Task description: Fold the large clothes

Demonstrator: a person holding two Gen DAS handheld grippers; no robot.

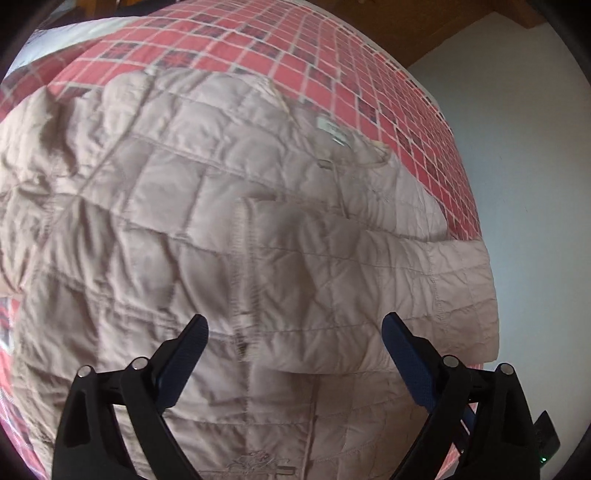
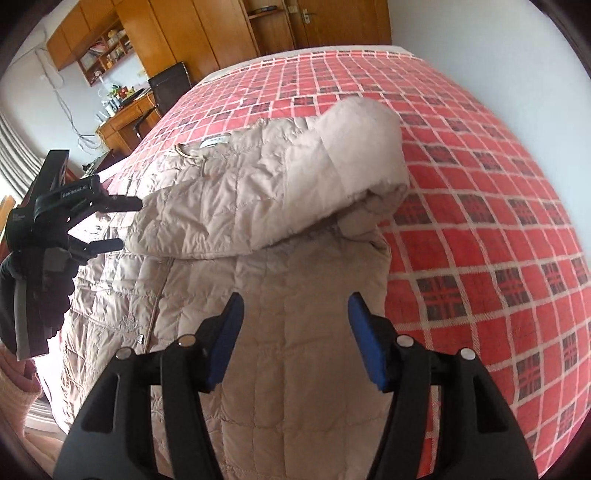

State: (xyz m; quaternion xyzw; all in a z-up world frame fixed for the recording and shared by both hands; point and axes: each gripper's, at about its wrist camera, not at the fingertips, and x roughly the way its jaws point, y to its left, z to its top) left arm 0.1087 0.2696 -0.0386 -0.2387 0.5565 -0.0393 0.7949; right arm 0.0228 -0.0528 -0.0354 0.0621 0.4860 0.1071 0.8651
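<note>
On the red plaid bed (image 2: 480, 192) lies a beige quilted jacket (image 2: 266, 206), one sleeve folded across it; left gripper (image 1: 295, 332) and right gripper (image 2: 295, 332) hover above, fingers spread, holding nothing.

Materials and finishes

Quilted, matt beige coat (image 2: 229, 206) in puffy stitched cloth; woven red plaid bedspread (image 2: 480, 184); matt black plastic grippers, textured blue pads (image 2: 369, 343); glossy wooden cabinets (image 2: 177, 33).

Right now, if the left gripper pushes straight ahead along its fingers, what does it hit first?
Most likely the beige quilted jacket: the open left gripper points at its folded-over sleeve. How far off that is, the pictures don't settle.
</note>
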